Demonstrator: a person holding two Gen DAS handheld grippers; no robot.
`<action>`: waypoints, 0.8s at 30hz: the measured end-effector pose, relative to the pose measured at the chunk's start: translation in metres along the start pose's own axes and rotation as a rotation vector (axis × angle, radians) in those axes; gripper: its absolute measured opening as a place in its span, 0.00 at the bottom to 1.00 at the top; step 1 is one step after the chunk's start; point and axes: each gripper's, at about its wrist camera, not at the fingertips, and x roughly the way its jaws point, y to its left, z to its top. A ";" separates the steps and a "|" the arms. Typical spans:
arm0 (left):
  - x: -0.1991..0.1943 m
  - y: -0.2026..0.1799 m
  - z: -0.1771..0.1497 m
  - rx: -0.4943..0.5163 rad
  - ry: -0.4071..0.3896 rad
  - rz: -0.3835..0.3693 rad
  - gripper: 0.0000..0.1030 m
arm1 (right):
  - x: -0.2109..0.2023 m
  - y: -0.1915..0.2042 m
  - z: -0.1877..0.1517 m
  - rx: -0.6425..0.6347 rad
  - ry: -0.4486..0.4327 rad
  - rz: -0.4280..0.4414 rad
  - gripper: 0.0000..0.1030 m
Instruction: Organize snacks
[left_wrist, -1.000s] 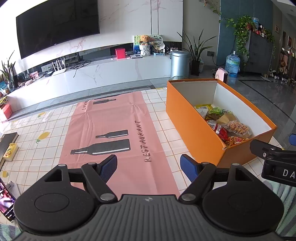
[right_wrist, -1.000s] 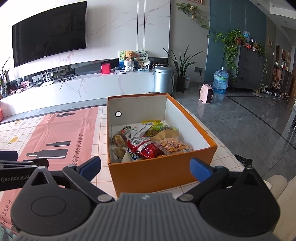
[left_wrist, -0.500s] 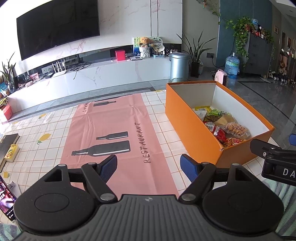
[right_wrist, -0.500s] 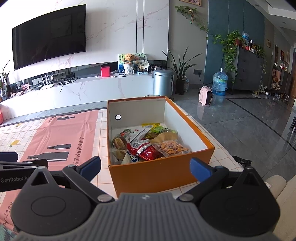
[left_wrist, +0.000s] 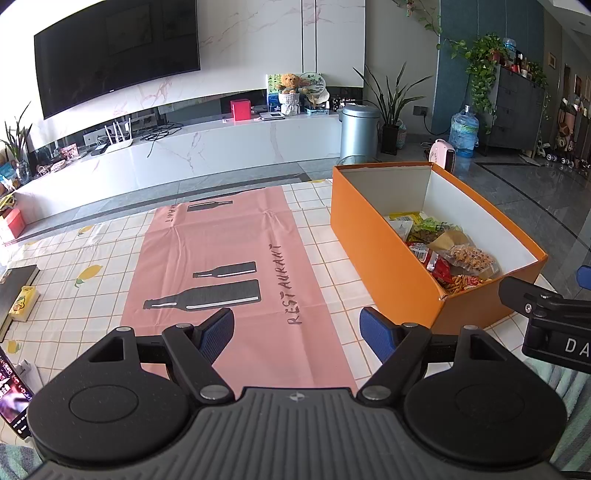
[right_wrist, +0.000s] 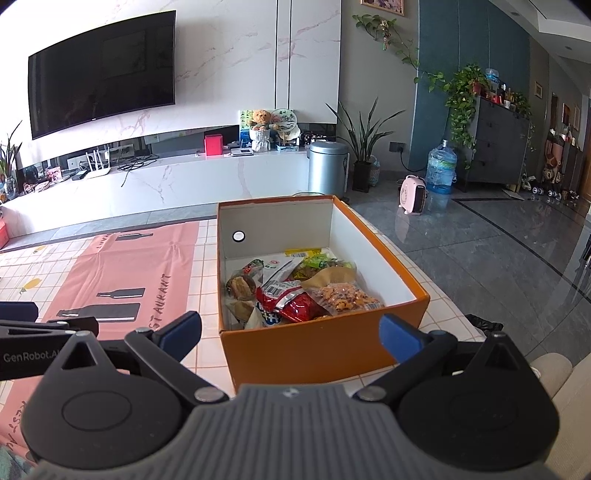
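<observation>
An open orange box (right_wrist: 325, 350) stands on the tiled tablecloth and holds several snack packets (right_wrist: 295, 291), among them a red bag and a clear bag of orange snacks. The box also shows in the left wrist view (left_wrist: 373, 236), with the packets (left_wrist: 450, 258) inside. My left gripper (left_wrist: 297, 332) is open and empty over the pink mat (left_wrist: 236, 266), left of the box. My right gripper (right_wrist: 290, 332) is open and empty, just in front of the box's near wall.
A dark book (left_wrist: 13, 288) with a yellow packet (left_wrist: 24, 302) beside it lies at the table's left edge, and a phone (left_wrist: 11, 395) lies at the near left. The table's right edge runs close beside the box. A white TV console stands beyond the table.
Both grippers have drawn back and risen a little, so the box and mat sit slightly lower and farther in view. Both stay open and empty.
</observation>
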 end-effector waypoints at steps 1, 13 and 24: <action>0.000 0.000 0.000 0.000 0.000 0.000 0.88 | 0.000 0.000 0.000 0.000 0.000 0.000 0.96; -0.002 0.001 0.001 -0.002 0.009 0.003 0.88 | -0.001 0.000 0.000 -0.001 -0.002 0.000 0.96; -0.004 0.001 0.001 -0.004 0.005 0.009 0.88 | -0.002 0.001 0.001 -0.004 -0.004 0.002 0.96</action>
